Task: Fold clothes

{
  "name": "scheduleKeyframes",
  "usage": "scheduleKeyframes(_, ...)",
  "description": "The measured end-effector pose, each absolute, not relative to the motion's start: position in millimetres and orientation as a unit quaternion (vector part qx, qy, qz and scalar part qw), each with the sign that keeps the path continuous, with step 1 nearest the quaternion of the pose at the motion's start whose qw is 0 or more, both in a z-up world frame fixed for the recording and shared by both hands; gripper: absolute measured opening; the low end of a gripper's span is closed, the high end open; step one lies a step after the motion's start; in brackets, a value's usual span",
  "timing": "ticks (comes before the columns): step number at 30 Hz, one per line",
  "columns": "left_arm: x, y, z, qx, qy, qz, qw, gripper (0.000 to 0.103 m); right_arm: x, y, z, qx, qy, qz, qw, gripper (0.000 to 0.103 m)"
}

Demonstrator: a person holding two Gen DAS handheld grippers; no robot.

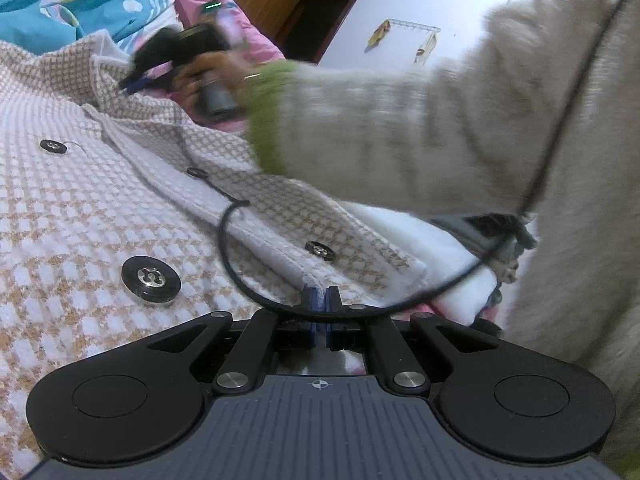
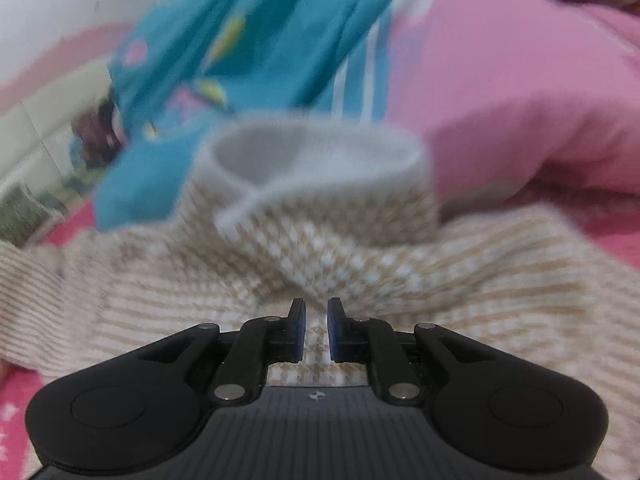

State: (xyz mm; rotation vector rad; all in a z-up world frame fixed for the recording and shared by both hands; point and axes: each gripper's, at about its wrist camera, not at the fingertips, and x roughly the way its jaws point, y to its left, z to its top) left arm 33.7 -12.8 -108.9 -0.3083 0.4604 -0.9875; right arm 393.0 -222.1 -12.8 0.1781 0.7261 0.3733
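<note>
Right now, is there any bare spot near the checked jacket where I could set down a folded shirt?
Little room. The checked jacket covers most of the bed, with the blue patterned bedding crowding its collar end. The clearest patch is the pink bedding, right of the collar. The folded white cloth beside the left gripper fills that side, under the person's sleeve.

No legible txt or nos. anywhere; just a crosshair mark on left tongs' (image 1: 320, 306) housing.

Left gripper (image 1: 320, 300) clamped; right gripper (image 2: 317, 322) slightly parted.
</note>
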Motion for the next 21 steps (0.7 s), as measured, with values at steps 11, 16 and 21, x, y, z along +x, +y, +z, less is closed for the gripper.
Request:
scheduleKeyframes(11, 37.2, -4.1, -107.3, -0.182, 0.252, -0.452, 0.836, 0.007, 189.5, -413.1, 154.0, 0.183, 0.196, 0.111, 0.957, 0.016)
scheduleKeyframes(16, 43.5, -2.2, -104.4, -0.222, 0.293, -0.425, 0.827, 0.007, 100.7, -430.9, 136.7, 0.192, 0.200, 0.083, 0.957, 0.016)
scheduleKeyframes(21, 40.9, -7.5, -95.0, -0.211, 0.326, -0.386, 0.837, 0.001, 49.0, -407.3, 75.0, 0.171, 0.266, 0.052, 0.947, 0.016)
